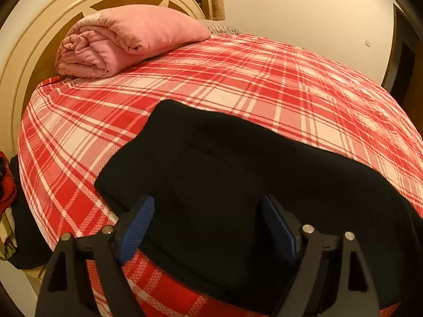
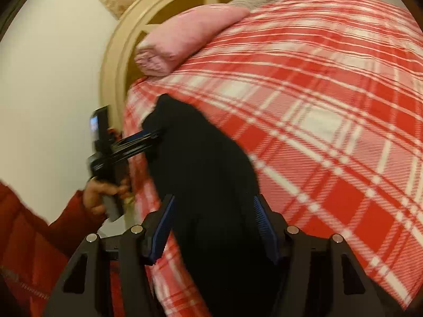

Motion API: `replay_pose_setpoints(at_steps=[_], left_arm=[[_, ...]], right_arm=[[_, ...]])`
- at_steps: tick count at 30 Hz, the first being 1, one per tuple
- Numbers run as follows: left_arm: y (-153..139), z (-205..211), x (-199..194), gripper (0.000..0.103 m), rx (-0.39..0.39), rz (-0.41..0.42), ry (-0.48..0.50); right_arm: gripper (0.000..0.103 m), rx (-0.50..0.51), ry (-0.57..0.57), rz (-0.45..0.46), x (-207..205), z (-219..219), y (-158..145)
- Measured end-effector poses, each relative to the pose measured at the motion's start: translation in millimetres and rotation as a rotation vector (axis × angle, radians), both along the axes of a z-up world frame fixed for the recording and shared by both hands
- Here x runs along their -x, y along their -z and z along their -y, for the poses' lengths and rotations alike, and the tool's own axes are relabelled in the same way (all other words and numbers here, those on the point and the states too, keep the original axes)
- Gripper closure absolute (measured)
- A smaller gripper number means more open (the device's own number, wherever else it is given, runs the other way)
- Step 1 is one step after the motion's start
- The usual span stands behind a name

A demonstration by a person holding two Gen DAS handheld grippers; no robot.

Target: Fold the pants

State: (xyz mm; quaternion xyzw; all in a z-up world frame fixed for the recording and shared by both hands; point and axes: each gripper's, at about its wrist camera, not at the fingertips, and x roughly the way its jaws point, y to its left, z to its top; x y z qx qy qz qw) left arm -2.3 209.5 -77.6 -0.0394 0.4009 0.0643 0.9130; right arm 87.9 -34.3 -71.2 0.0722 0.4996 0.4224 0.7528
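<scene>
a: where are the black pants (image 1: pixel 238 174)?

b: lying on the plaid bed (image 1: pixel 238 79), near its edge.

a: tongs?

b: left gripper (image 1: pixel 208 227) and right gripper (image 2: pixel 214 227) both gape wide, holding nothing.

a: handling?

b: probably soft, limp, light; pinch the near hem corners.

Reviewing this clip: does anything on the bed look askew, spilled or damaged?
Nothing stands out. The black pants lie on the plaid bedspread, both tongs open around them. The rolled pink quilt sits at the headboard.
</scene>
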Motion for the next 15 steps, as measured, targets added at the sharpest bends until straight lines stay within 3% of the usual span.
replay_pose_setpoints(at_steps=[5,10,13,15], left_arm=[[0,0,1,0.016,0.004,0.011,-0.008],[1,-2,0,0.016,0.018,0.002,-0.015],[1,-1,1,0.016,0.018,0.005,-0.014],[1,-1,1,0.016,0.018,0.009,-0.015]], right_arm=[[0.042,-0.013,-0.016,-0.036,-9,-8,18],[0.042,-0.006,0.042,0.014,-34,-20,14],[0.042,0.077,0.053,0.1,-35,-30,11],[0.042,0.082,0.061,0.079,-44,-32,16]])
